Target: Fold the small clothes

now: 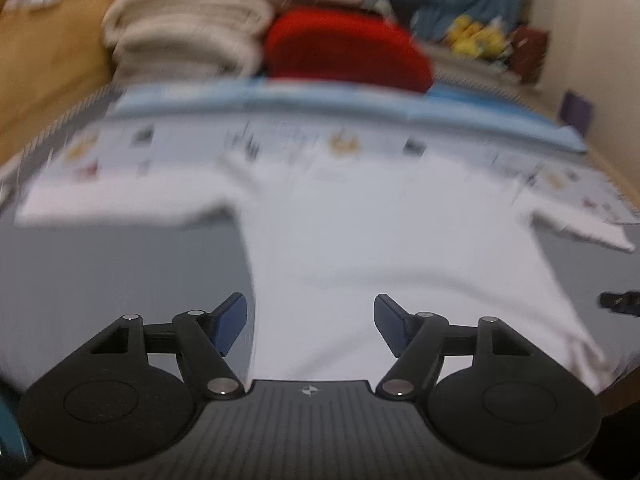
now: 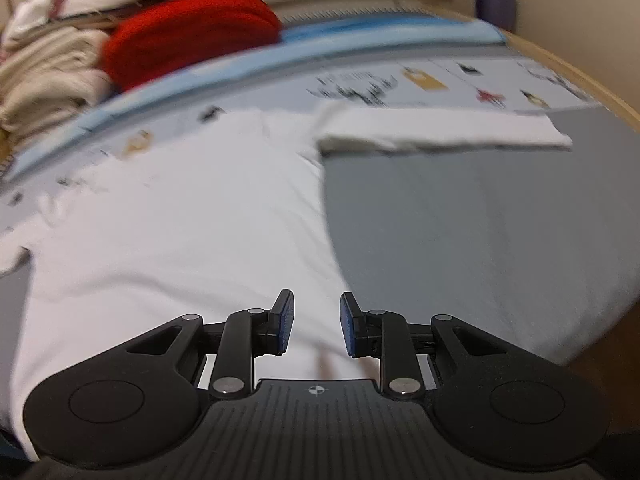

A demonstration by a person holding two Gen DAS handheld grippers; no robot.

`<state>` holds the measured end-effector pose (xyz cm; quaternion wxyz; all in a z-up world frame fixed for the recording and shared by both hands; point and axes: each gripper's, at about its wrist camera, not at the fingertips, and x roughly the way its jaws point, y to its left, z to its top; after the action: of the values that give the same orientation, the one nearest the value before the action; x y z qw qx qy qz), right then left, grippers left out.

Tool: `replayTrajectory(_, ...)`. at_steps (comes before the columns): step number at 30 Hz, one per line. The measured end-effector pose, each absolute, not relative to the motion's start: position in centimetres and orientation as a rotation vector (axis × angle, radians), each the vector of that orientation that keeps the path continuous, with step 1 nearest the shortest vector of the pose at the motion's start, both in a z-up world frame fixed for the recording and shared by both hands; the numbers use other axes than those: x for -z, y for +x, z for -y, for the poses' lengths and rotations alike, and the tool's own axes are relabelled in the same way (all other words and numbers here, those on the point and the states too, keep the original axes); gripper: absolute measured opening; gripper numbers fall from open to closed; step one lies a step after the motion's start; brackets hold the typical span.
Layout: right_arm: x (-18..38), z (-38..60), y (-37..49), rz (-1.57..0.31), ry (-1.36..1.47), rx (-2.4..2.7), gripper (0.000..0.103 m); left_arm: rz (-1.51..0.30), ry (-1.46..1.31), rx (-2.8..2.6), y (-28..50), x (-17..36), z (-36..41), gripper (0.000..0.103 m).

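A white T-shirt lies spread flat on a grey surface, sleeves out to both sides. My left gripper is open wide and empty, just above the shirt's lower left hem. In the right wrist view the same shirt fills the left and middle, its right sleeve stretched out. My right gripper is partly open and empty over the shirt's lower right hem. Both views are blurred.
A printed sheet and a light blue mat edge lie beyond the shirt. Behind them are a red garment, stacked cream towels and yellow toys. A wooden edge borders the right.
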<state>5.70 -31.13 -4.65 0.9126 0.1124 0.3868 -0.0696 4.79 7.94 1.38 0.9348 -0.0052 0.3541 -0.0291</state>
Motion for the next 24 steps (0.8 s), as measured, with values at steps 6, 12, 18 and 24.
replayTrajectory(6,2.7,29.4,5.4,-0.706,0.184,0.093,0.026,-0.558,0.101,0.102,11.5,-5.6,-8.0,0.076)
replayTrajectory(12,1.9,29.2,5.7,-0.602,0.153,0.124,0.026,-0.438,0.154,0.068,17.3,-4.5,-9.9,0.075)
replayTrajectory(18,0.7,29.0,5.8,-0.543,0.137,0.14,0.026,-0.568,-0.001,-0.008,21.2,-1.6,-12.5,0.064)
replayTrajectory(24,-2.1,27.2,7.5,-0.502,0.119,0.103,0.026,-0.605,-0.047,-0.068,22.9,-1.2,-15.3,0.063)
